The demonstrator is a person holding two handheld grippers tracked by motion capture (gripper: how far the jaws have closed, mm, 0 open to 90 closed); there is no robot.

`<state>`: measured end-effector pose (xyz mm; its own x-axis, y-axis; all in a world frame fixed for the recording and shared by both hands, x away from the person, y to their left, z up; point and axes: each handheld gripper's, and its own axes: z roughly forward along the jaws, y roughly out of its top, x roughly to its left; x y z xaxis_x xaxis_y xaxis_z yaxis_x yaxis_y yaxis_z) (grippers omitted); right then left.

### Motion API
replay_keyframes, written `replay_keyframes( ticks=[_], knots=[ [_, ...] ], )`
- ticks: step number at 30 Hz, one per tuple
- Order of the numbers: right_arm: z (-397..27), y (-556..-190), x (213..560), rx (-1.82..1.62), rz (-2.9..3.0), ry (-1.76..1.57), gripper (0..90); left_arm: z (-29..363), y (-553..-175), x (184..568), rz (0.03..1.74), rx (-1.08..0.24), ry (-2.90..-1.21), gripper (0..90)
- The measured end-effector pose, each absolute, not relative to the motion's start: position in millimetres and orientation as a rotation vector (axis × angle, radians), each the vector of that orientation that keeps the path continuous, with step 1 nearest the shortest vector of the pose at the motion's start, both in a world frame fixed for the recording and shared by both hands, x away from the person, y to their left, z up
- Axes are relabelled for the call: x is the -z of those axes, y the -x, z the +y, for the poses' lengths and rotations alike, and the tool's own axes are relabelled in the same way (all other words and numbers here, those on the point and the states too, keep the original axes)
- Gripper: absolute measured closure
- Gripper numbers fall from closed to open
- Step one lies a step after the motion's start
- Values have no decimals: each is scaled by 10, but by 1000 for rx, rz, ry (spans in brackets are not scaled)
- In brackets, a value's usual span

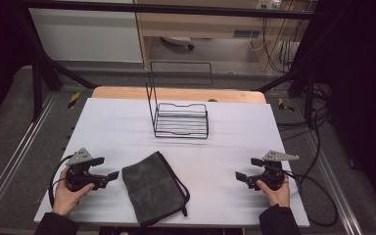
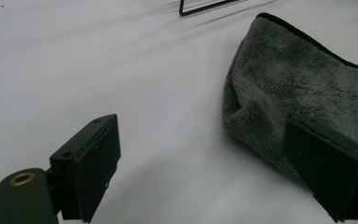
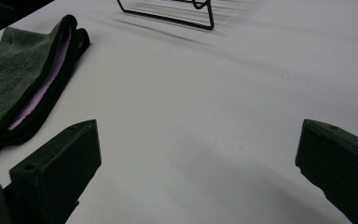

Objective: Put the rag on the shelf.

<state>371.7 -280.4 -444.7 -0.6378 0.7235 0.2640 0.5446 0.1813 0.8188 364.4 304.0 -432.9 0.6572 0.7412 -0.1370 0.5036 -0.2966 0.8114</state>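
One folded grey cloth (image 1: 154, 188) lay on the white table (image 1: 127, 127) near the front edge, left of centre, its long side running slightly askew. Behind it, toward the far side of the table, stood a black wire rack (image 1: 180, 119) with a tall back frame.

To the cloth's left, the left gripper (image 1: 106, 168) rested low on the table in the person's hand, pointing right at the cloth, its jaws spread wide with nothing between them. Well apart on the right, the right gripper (image 1: 248, 169) sat the same way, pointing left, jaws also wide apart and empty. Both forearms came in from the bottom edge in dark sleeves.

From the left gripper view, the cloth (image 2: 298, 88) showed its fuzzy pile and dark edging, lying just beside one jaw. From the right gripper view, the cloth (image 3: 25, 79) showed a pale purple inner layer between its folds, and the rack's base (image 3: 168, 14) beyond.
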Motion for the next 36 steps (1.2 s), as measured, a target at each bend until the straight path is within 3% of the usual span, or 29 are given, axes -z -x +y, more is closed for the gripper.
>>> replay_keyframes(
  ticks=[17,23,33,36],
  knots=[
    [-2749,-3706,4434,-1414,2283,-1214,8,2889,-3609,4221,980,-338,-1959,160],
    [-2716,-3711,4444,-1408,2293,-1212,9,2738,-3595,4234,992,-343,-2002,262],
    [-2632,-3716,4461,-1380,2322,-1211,17,2640,-3617,4292,1058,-291,-2012,623],
    [-2581,-3719,4459,-1369,2332,-1197,22,2607,-3617,4324,1072,-264,-2030,677]
  ],
)
